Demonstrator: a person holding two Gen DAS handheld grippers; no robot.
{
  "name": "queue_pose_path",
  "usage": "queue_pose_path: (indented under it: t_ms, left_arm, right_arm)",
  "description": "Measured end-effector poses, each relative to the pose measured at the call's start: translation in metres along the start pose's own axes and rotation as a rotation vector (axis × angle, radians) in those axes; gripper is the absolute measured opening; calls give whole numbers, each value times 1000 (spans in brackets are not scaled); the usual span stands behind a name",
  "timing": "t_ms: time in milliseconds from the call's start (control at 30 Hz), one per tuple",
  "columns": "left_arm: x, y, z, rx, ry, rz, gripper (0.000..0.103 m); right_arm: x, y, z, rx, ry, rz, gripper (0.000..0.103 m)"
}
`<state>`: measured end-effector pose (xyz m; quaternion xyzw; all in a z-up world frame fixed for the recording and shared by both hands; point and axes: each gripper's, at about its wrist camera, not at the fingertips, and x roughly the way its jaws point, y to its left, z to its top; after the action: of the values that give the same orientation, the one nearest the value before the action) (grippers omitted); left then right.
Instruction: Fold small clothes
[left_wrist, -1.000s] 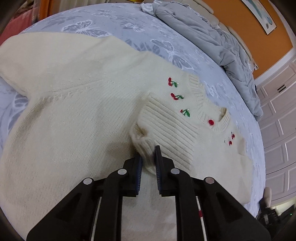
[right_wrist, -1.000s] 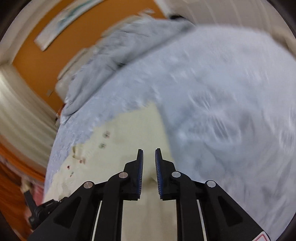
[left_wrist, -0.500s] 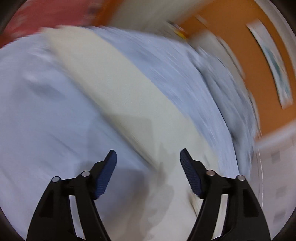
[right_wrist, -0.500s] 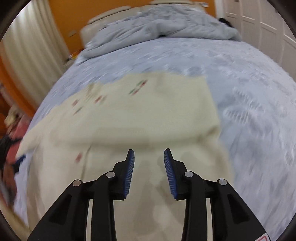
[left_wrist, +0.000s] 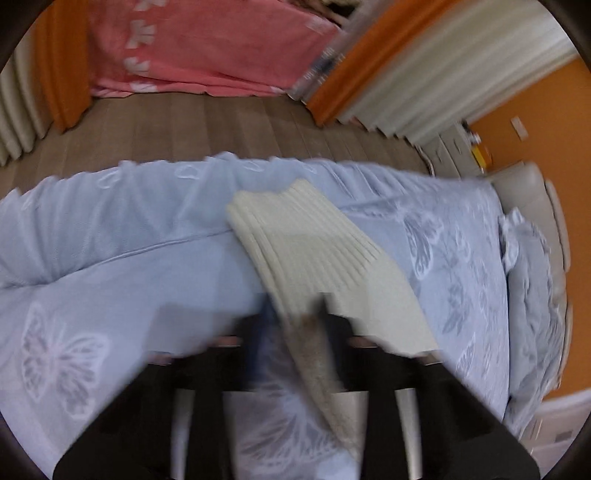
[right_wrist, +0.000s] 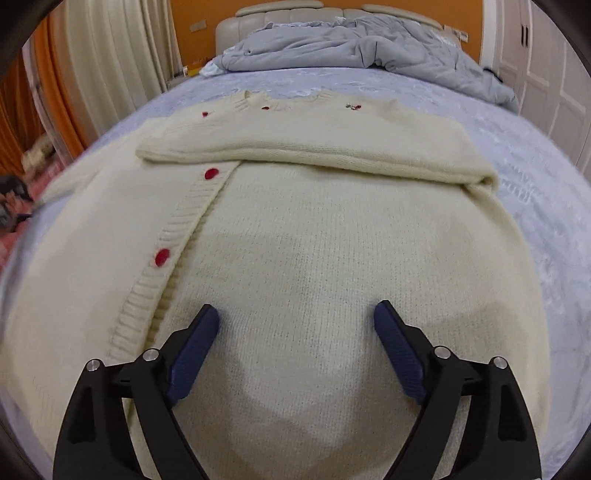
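A cream knitted cardigan (right_wrist: 317, 236) with red buttons and cherry embroidery lies flat on the bed, one sleeve (right_wrist: 332, 147) folded across its chest. My right gripper (right_wrist: 295, 332) is open and empty just above the cardigan's lower body. In the left wrist view the other sleeve (left_wrist: 317, 254), ribbed cuff at the far end, lies stretched toward the bed's edge. My left gripper (left_wrist: 291, 325) is blurred by motion; its fingers stand on either side of the sleeve's near part, and I cannot tell whether they are closed on it.
The bed (left_wrist: 110, 295) has a pale blue butterfly-print cover. A grey duvet (right_wrist: 351, 44) is bunched at the headboard. Beyond the bed's edge are wooden floor (left_wrist: 207, 125), a pink blanket (left_wrist: 207, 48) and orange and white curtains (left_wrist: 406, 74).
My left gripper let go of the folded sleeve's cuff, opened, and swung over to the other sleeve. My right gripper opened wide and moved back over the cardigan's lower body.
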<state>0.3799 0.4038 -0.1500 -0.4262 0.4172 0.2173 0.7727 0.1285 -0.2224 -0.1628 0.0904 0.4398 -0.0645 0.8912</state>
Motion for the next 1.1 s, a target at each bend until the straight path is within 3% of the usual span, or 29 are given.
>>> queue_pose_path:
  t_ms: [100,233,333,400,467,533,600,667,733,800,867,1000,1100]
  left_arm:
    - [-15,-19,-4,28,-50,-41,10]
    - [-65,-75,-21,182,-102,-167,10]
    - [-122,-139,-74,372,-122,-329,10]
    - [-157,-181,-132,522,-105,-436,10]
    - [-177,-216,-204,645,-32,-534,10]
    - [-175,-231,-257,701,59,-567,11]
    - [-153,-236,-328,756,190,-546,17]
    - [-127,-225,-376,765,305,-494,21]
    - [-108,-201,-408,761,373,-420,31]
    - [-103,-179,-410,734,377,-384,46]
    - [-100,-155,-387,670,354,-357,56]
    - [-92,-132,-316,540,278,-314,62]
    - [-79,-130,-279,407,287,-332,67]
  right_arm:
    - [0,0,-1,-11,-1,-5,89]
    - [-1,-1,-3,-11,-3,9,92]
    - [-2,-2,-3,-4,-6,19,92]
    - [-3,-2,-3,0,-7,25,92]
    - [-3,-4,-3,4,-8,31,92]
    - [-3,-5,-2,10,-7,40,92]
    - [-4,-7,-2,18,-7,52,92]
    - [-6,-9,-1,29,-8,72,92]
    - [-7,-12,0,41,-5,93,92]
    - [-10,-11,4,36,20,96,92]
    - [-13,-12,16,38,49,85,91]
    - [-20,-25,81,197,-30,165,91]
    - [16,-31,126,291,34,184,91]
